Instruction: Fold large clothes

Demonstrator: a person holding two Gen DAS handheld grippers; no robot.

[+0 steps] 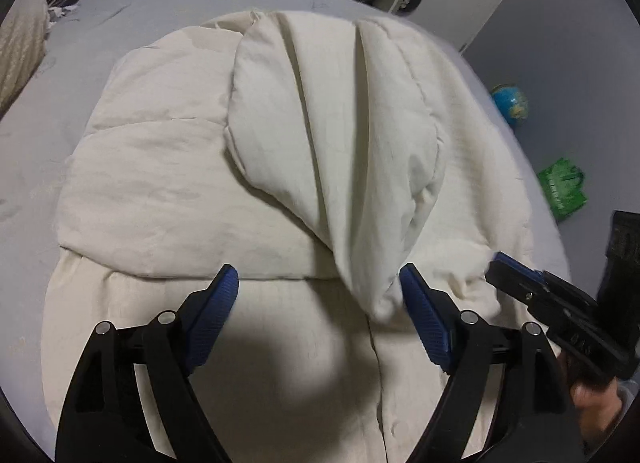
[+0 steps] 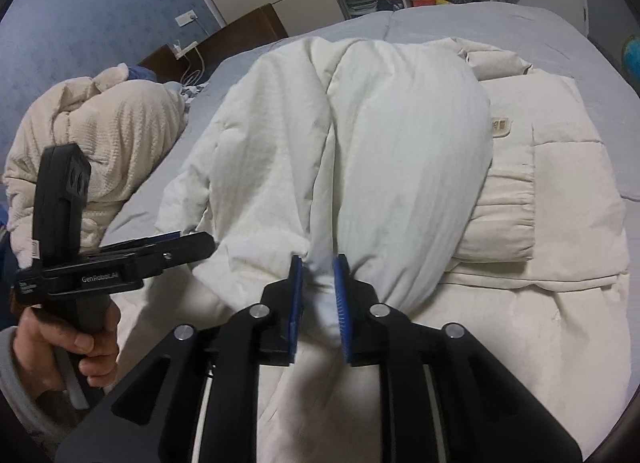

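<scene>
The puffy white coat (image 1: pixel 248 167) could flop open: its sleeve (image 2: pixel 400 151) is pinched by the right tongs (image 2: pixel 319 263) only, the left tongs (image 1: pixel 320 283) being wide open.

The coat (image 1: pixel 280 151) is matt cream quilted cloth, puffy and creased, with a finely ribbed weave. The bed (image 1: pixel 168 3) wears smooth, matt grey cloth. The left gripper (image 1: pixel 320 287) is matt black plastic with shiny metal pins; its fingers (image 1: pixel 424 311) carry ridged blue pads. The blanket (image 2: pixel 100 131) is waffle-textured beige cloth.
</scene>
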